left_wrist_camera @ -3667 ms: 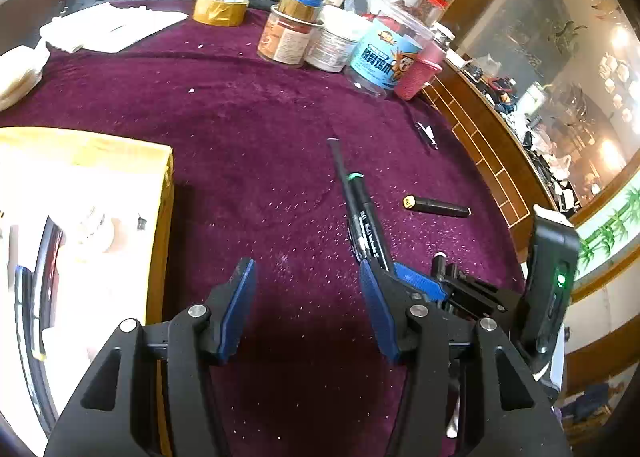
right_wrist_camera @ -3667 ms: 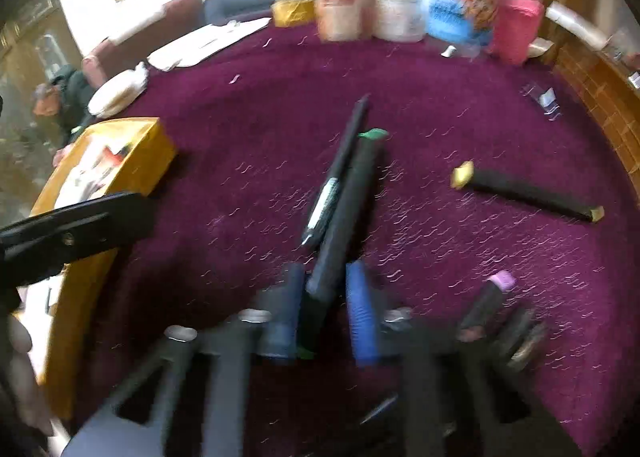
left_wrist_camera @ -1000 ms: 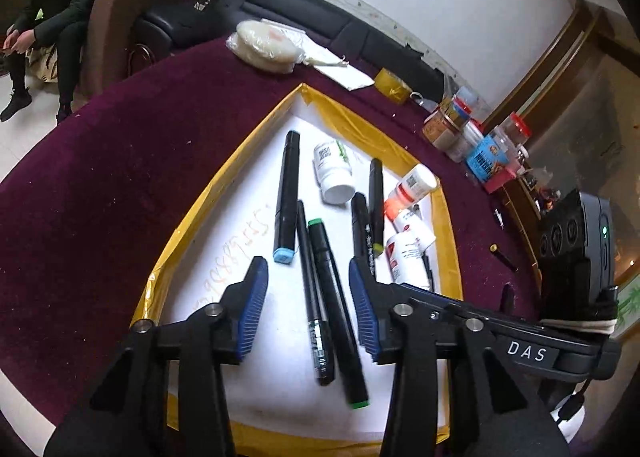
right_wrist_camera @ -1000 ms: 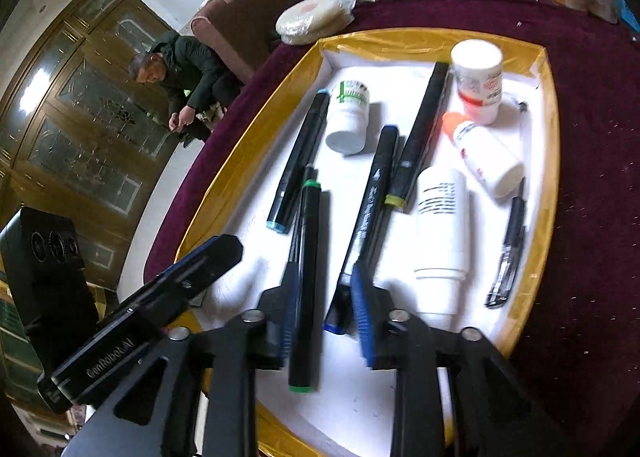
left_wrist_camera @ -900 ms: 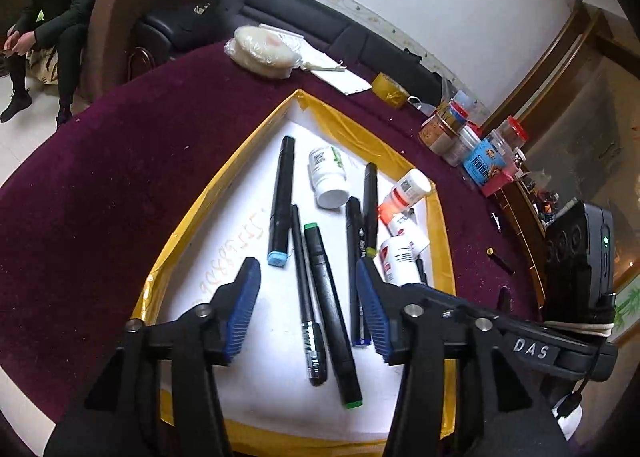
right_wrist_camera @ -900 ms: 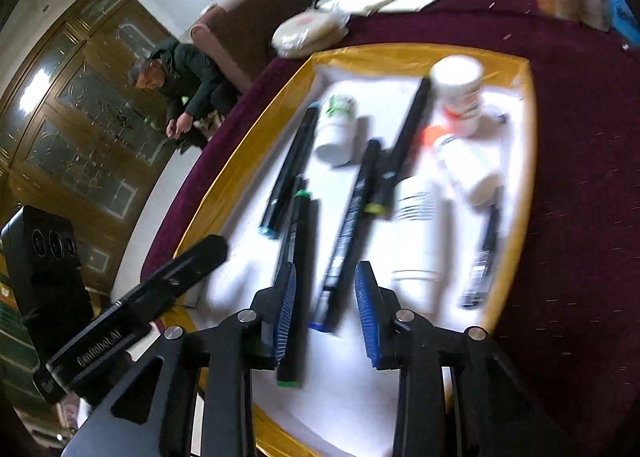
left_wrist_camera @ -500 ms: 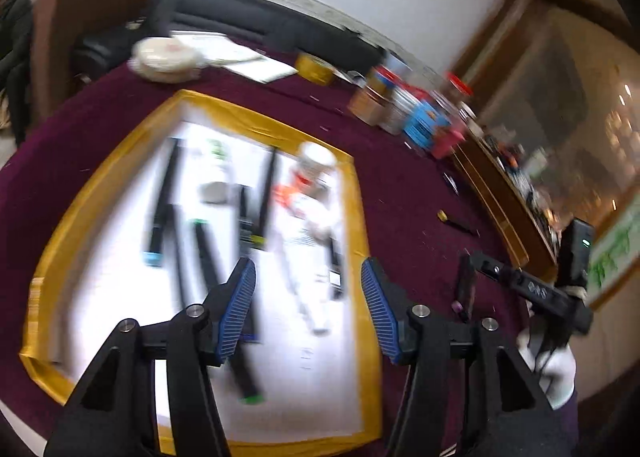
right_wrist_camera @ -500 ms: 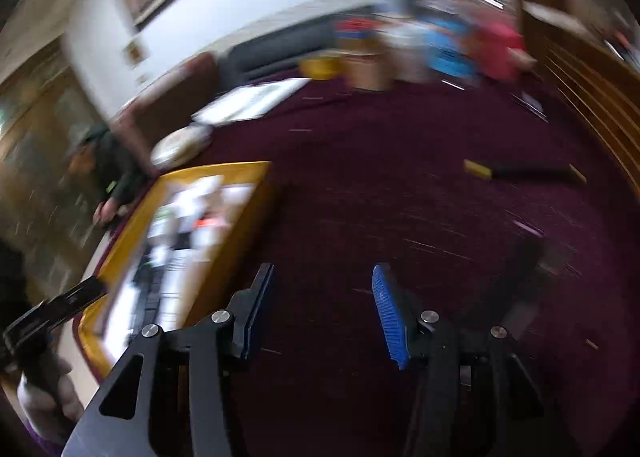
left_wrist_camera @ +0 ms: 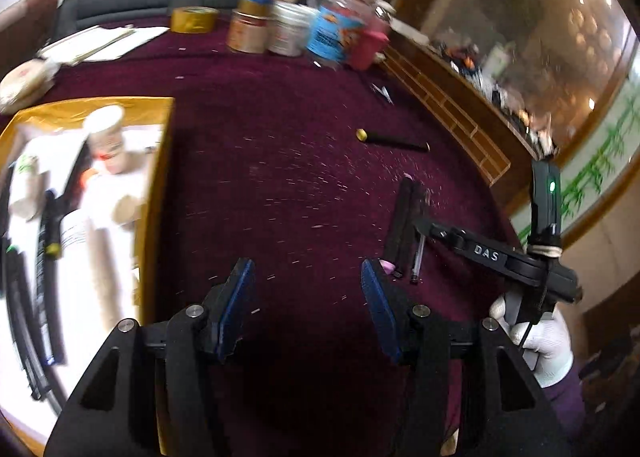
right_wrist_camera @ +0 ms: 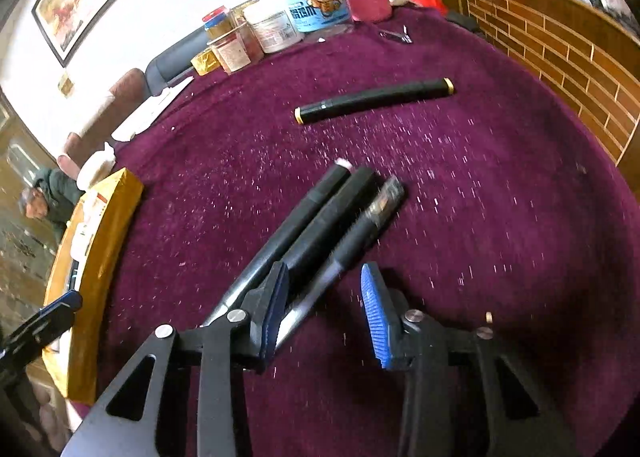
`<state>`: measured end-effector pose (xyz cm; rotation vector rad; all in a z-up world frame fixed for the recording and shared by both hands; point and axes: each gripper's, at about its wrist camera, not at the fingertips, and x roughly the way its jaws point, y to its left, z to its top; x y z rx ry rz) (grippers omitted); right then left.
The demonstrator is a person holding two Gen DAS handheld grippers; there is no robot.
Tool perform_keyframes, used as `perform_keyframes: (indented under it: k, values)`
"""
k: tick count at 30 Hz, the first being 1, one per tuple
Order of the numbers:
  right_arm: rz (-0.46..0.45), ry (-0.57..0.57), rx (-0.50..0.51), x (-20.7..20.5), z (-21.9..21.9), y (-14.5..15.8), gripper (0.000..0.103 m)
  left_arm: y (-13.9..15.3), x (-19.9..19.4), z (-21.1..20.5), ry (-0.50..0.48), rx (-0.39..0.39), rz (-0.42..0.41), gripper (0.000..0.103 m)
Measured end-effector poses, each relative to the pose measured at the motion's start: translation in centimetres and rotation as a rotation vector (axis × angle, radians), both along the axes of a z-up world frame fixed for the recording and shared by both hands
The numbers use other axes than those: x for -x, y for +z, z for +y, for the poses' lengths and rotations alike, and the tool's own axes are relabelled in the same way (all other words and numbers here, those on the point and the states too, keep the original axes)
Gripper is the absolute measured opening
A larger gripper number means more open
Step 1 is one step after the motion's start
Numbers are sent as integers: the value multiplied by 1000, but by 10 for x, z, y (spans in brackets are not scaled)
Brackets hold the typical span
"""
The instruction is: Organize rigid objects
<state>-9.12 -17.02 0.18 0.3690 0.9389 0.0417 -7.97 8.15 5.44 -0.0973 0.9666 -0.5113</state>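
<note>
Three dark pens lie side by side on the purple cloth: a pink-ended marker (right_wrist_camera: pixel 308 205), a black marker (right_wrist_camera: pixel 340 209) and a thinner pen (right_wrist_camera: pixel 352 241). My right gripper (right_wrist_camera: pixel 325 311) hovers just over their near ends. Its jaws are closing, with the thin pen's tip between them and neither pad pressing on it. A yellow-ended black marker (right_wrist_camera: pixel 372 99) lies alone farther back. My left gripper (left_wrist_camera: pixel 306 297) stands open over bare cloth, left of the same pens (left_wrist_camera: pixel 404 225). The gold-rimmed tray (left_wrist_camera: pixel 158 177) at far left holds white bottles and dark markers.
Jars and tubs (left_wrist_camera: pixel 304 33) and a roll of yellow tape (left_wrist_camera: pixel 194 19) crowd the table's far edge. A small metal clip (right_wrist_camera: pixel 398 35) lies near them. A brick-patterned wooden rail (right_wrist_camera: pixel 560 53) borders the right side. A gloved hand (left_wrist_camera: pixel 536 337) holds the right gripper.
Both grippers have swung off the tray to the right, over the purple cloth. The right one left the green-capped marker in the tray and now sits over the three pens.
</note>
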Motion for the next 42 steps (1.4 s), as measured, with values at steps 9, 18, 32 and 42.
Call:
perform_keyframes:
  k: [9,18,32,42]
  values:
    - [51,-13,143,-3,-12,-1,17,-26,-31,-96,-174,-181,-23,53]
    - [19,-5,118,5,-24,-5,17,-44,-63,-116,-187,-221,-13,13]
    - [-7,-13,49,8,-33,-5,19,-51,-63,-141,-218,-335,-128,53]
    - [-76,41,-104,14,-19,28,19,-18,-55,-75,-129,-54,-29,12]
